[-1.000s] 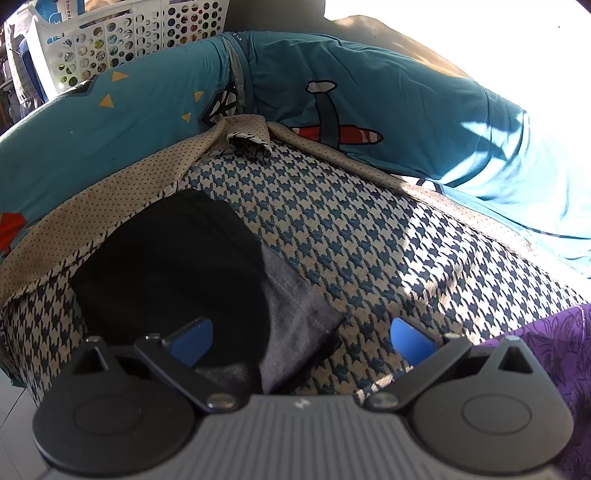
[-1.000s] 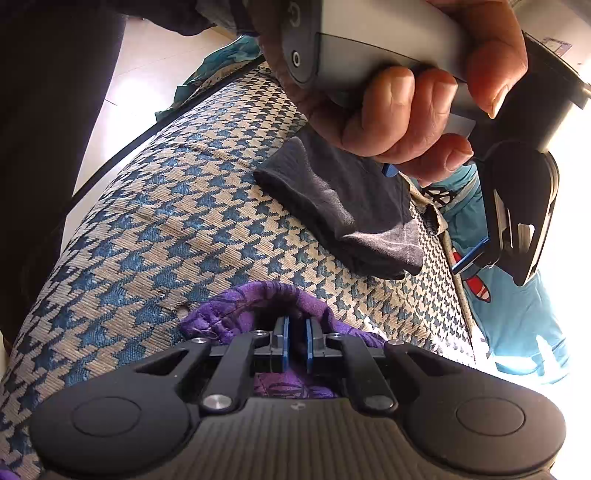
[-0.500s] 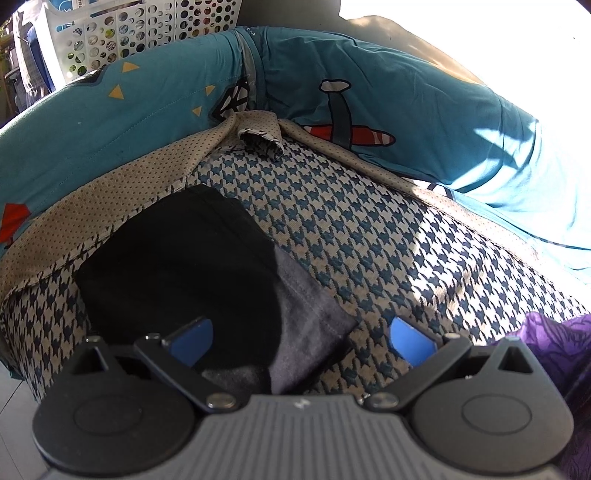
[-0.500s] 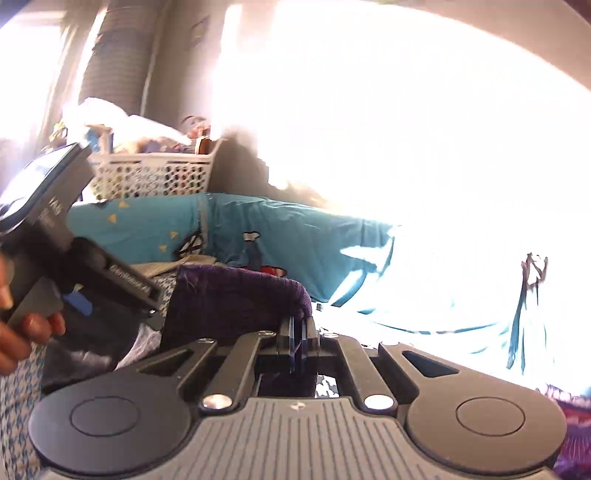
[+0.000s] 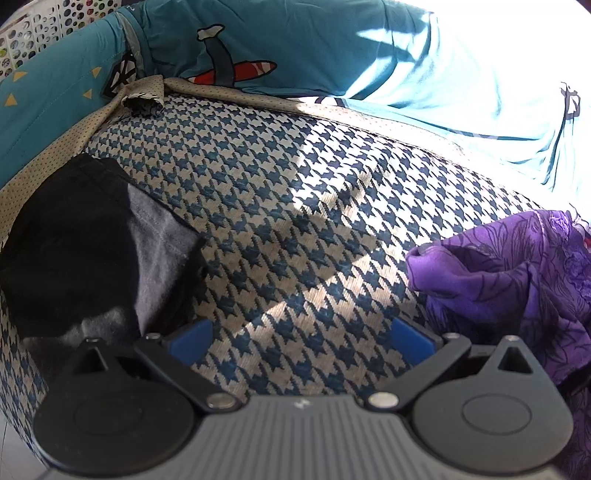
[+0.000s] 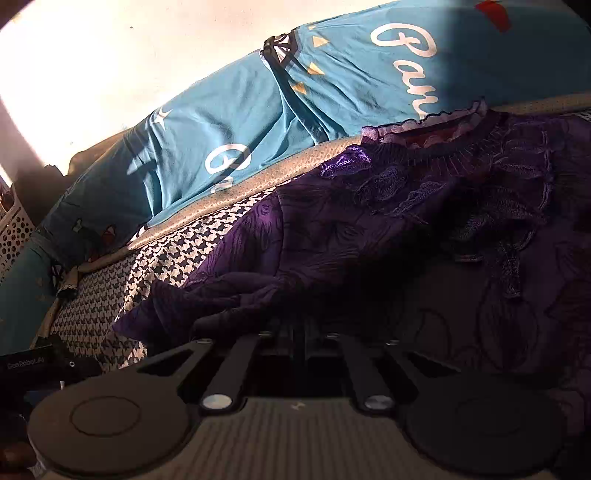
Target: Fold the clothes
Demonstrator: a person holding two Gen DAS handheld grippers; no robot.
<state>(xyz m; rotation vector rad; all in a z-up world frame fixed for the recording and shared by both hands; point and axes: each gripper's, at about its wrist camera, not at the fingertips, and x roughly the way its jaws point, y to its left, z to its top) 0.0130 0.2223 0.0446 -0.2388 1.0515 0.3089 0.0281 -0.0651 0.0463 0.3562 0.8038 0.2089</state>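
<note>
The left gripper (image 5: 301,338) is tilted steeply down over the houndstooth cushion (image 5: 280,206), its blue pads (image 5: 412,336) spread wide with nothing between them and only bare patterned fabric beneath. Just left of its left finger lies the folded dark garment (image 5: 110,243), flat on the cushion with one grey corner pointing toward the middle; to the right, the purple garment (image 5: 517,266) bunches near the cushion's right side, apart from the pads. Between the two garments a broad sunlit stretch of cushion is open. The right gripper (image 6: 299,343) has its jaws closed together on a fold of the purple garment (image 6: 388,221), which spreads away from the fingers across most of that view, its lace neckline at the far side. Beyond it a beige dotted border (image 6: 258,181) edges the cushion, and the teal printed sheet (image 6: 258,110) rises behind. A white perforated basket (image 5: 40,26) shows at the far left corner.
</note>
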